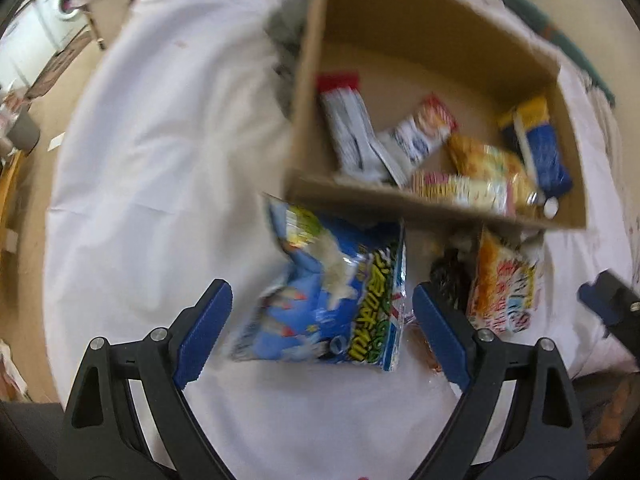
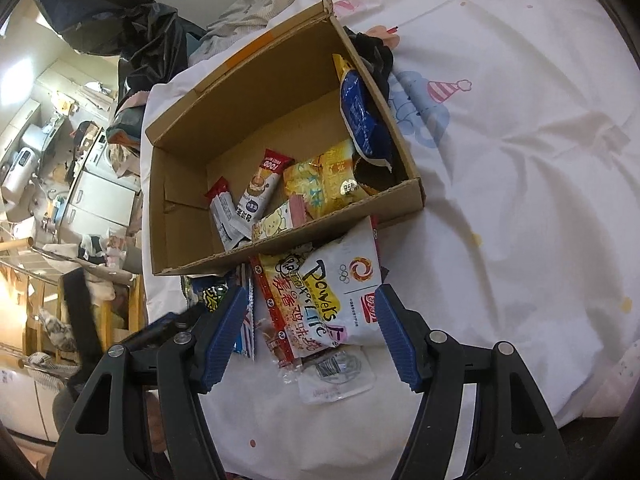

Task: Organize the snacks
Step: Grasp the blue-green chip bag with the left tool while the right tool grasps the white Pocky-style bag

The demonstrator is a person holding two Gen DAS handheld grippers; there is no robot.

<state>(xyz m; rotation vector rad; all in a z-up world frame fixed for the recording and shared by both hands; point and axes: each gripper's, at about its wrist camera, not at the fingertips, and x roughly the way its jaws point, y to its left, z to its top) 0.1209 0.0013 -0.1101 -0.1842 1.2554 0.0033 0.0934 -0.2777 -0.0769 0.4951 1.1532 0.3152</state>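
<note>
crinkled blue snack bag (image 1: 324, 300) lies beside cardboard box (image 1: 308, 80).

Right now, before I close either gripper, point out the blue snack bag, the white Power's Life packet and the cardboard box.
Blue foil snack bag (image 1: 332, 296): left wrist view, centre of its front.
White Power's Life packet (image 2: 344, 296): right wrist view, middle of its printed face.
Brown cardboard box (image 2: 188, 184): right wrist view, inner left wall.

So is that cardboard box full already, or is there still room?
Partly filled. The cardboard box holds a handful of snack packets bunched at one end, with bare floor visible at the other end.
</note>
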